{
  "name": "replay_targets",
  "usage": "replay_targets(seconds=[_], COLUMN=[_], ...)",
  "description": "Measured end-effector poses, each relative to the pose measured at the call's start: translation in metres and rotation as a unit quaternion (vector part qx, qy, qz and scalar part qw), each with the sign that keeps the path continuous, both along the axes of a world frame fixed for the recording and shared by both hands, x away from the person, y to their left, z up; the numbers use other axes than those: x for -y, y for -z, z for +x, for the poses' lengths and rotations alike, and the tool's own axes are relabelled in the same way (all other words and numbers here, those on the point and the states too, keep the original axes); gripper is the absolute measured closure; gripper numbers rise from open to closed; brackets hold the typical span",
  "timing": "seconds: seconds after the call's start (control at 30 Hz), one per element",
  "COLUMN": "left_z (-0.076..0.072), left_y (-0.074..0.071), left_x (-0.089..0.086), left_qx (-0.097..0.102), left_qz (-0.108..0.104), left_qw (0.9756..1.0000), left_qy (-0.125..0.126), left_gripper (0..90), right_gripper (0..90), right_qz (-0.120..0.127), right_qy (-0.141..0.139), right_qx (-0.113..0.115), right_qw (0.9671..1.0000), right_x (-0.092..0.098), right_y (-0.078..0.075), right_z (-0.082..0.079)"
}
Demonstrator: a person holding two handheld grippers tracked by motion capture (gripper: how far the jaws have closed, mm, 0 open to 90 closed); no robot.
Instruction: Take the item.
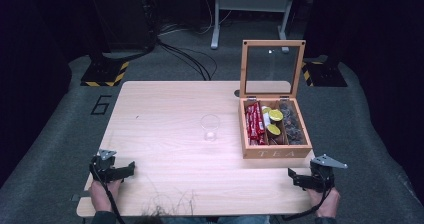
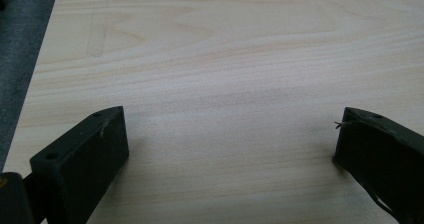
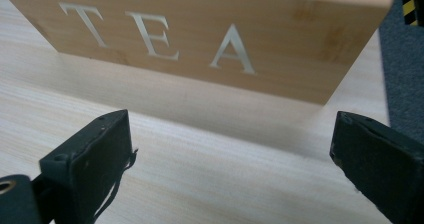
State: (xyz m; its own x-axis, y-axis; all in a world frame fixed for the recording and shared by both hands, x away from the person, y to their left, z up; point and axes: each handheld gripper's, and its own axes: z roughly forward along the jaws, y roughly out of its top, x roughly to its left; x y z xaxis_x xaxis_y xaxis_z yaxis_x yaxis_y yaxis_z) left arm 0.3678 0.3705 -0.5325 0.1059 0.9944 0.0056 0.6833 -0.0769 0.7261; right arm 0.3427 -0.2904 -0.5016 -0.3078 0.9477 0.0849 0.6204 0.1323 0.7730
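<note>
Pale wood table [image 1: 165, 134] with two hand-held grippers at its near edge, a glass and an open tea box beyond.

Nearest, the left gripper [image 1: 131, 169] rests low at the near-left corner, held by a hand [image 1: 102, 194]; in the left gripper view [image 2: 230, 134] its black jaws stand wide apart over bare wood, holding nothing. The right gripper [image 1: 290, 173] sits at the near-right edge in the other hand [image 1: 325, 201], and in the right gripper view [image 3: 231, 134] its jaws are likewise spread wide and empty, aimed at the box front just ahead. Farther in, a clear glass [image 1: 210, 127] stands upright near the table's middle, apart from the box. The wooden tea box [image 1: 276, 153], lettered TEA, sits at the right side with its glass-paned lid [image 1: 272, 69] raised upright; red packets [image 1: 255, 124] fill its left compartment, yellow-topped capsules [image 1: 273, 121] the middle, dark items the right. Beyond the table lie grey floor and black cables [image 1: 190, 59].
</note>
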Motion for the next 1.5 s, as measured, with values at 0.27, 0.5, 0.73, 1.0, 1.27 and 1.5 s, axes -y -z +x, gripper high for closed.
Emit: replay_targets(seconds=[0.27,0.5,0.73,1.0,1.27,1.5], left_z=[0.0,0.0,0.0,0.0,0.0,0.0], left_y=[0.0,0.0,0.0,0.0,0.0,0.0], left_x=[0.0,0.0,0.0,0.0,0.0,0.0], left_qx=[0.0,-0.001,0.0,0.0,0.0,0.0], left_qz=[-0.001,-0.002,-0.002,-0.002,-0.001,-0.001], left_qw=[1.0,1.0,1.0,1.0,1.0,1.0], left_qy=[-0.001,0.0,-0.001,-0.001,-0.001,-0.001], left_gripper=[0.5,0.5,0.5,0.5,0.6,0.6], right_gripper=[0.7,1.6,8.6,34.9,50.9,56.3], right_qz=[0.003,-0.011,-0.012,-0.018,-0.037,-0.055], right_qy=[-0.007,-0.019,-0.042,-0.037,-0.027,-0.019], right_qx=[-0.003,0.014,0.011,-0.023,-0.051,-0.076], right_qw=[1.0,0.9996,0.999,0.9989,0.9977,0.9954], right_x=[0.002,-0.001,-0.004,-0.008,-0.013,-0.012], right_y=[-0.031,-0.057,-0.074,-0.074,-0.07,-0.064], right_z=[0.008,0.02,0.053,0.09,0.11,0.118])
